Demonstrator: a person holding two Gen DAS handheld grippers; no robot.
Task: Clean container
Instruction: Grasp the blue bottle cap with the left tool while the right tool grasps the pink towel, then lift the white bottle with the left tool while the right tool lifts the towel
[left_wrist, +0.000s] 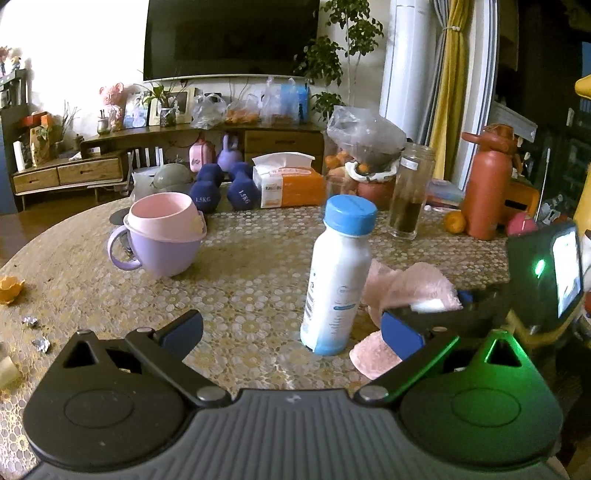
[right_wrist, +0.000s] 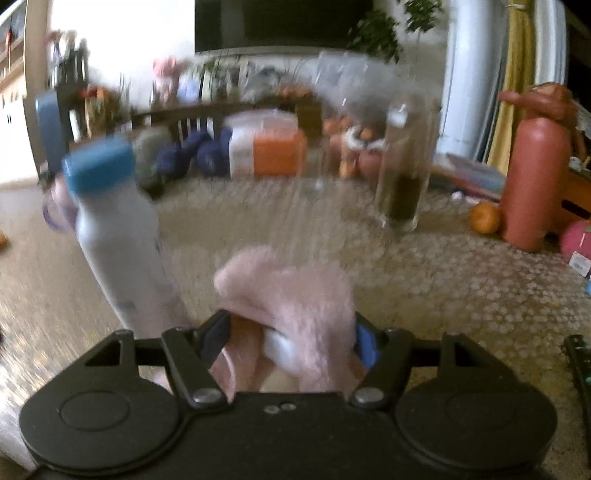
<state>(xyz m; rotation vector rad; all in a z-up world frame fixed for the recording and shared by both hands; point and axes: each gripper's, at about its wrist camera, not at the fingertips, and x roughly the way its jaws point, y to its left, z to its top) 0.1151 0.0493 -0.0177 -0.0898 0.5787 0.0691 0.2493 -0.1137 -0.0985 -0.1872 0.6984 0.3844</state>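
White bottle (left_wrist: 334, 275) with blue cap stands upright on the patterned surface (left_wrist: 240, 280), between the left tool (left_wrist: 291, 334)'s spread fingers, closer to the right one, not touching either. Left tool is wide apart, holding nothing. Right tool (right_wrist: 291, 341) is clamped on a pink cloth (right_wrist: 291, 291); the cloth bunches up over its fingers and covers the middle of that view, which is heavily motion-blurred. In the left view the right tool and cloth sit just right of the bottle's base, part of the cloth lying on the surface; contact between cloth and bottle can't be told. Around: stacked pink-on-purple cups (left_wrist: 162, 236) to the bottle's left, well apart; tall glass jar (left_wrist: 410, 192) with dark contents behind right; orange-red thermos (left_wrist: 485, 184) and a small orange (left_wrist: 454, 221) far right; tissue box (left_wrist: 288, 182) and blue dumbbells (left_wrist: 221, 188) at the far edge. Foil scraps (left_wrist: 37, 334) and an orange peel (left_wrist: 11, 288) lie at the left edge.
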